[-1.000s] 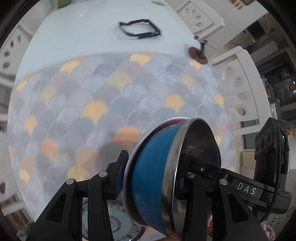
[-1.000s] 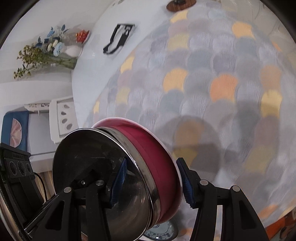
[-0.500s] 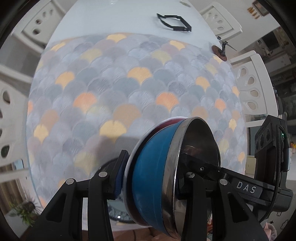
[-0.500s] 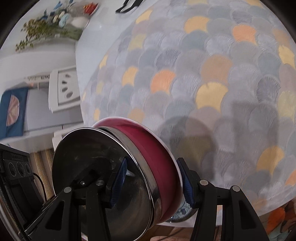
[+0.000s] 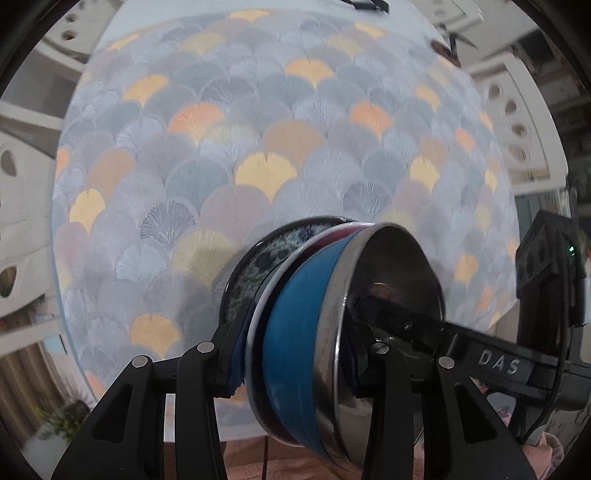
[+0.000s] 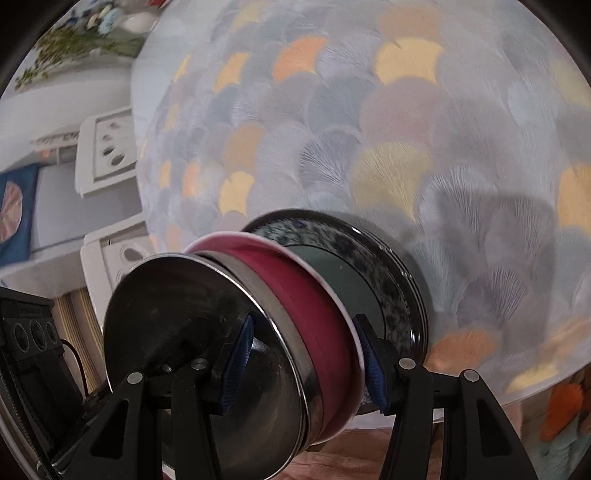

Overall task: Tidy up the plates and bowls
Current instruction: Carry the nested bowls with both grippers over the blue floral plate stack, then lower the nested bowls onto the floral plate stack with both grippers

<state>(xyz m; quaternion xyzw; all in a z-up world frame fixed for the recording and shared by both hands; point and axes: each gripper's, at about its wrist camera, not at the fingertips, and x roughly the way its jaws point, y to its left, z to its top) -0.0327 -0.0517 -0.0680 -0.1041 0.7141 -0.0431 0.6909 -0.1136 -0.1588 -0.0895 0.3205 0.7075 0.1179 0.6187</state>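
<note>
Both grippers hold one nested stack of steel bowls by opposite rims. My left gripper [image 5: 295, 358] is shut on the stack where the blue bowl [image 5: 295, 332] faces it, its steel inside to the right. My right gripper [image 6: 304, 365] is shut on the same stack, where the red bowl [image 6: 314, 314] faces it. The stack sits just over a blue-patterned plate [image 5: 266, 251] with a dark rim, lying near the table's front edge; the plate also shows in the right wrist view [image 6: 369, 258]. Whether the bowls touch the plate I cannot tell.
The table carries a fan-pattern cloth [image 5: 258, 147] in grey, yellow and orange. A black strap [image 5: 365, 3] and a small brown object [image 5: 443, 50] lie at the far end. White chairs [image 5: 517, 110] stand around. A flower vase [image 6: 110, 26] stands far left.
Both grippers have carried the bowl stack back toward the table's near edge and lower. The patterned plate has come into view directly behind the bowls.
</note>
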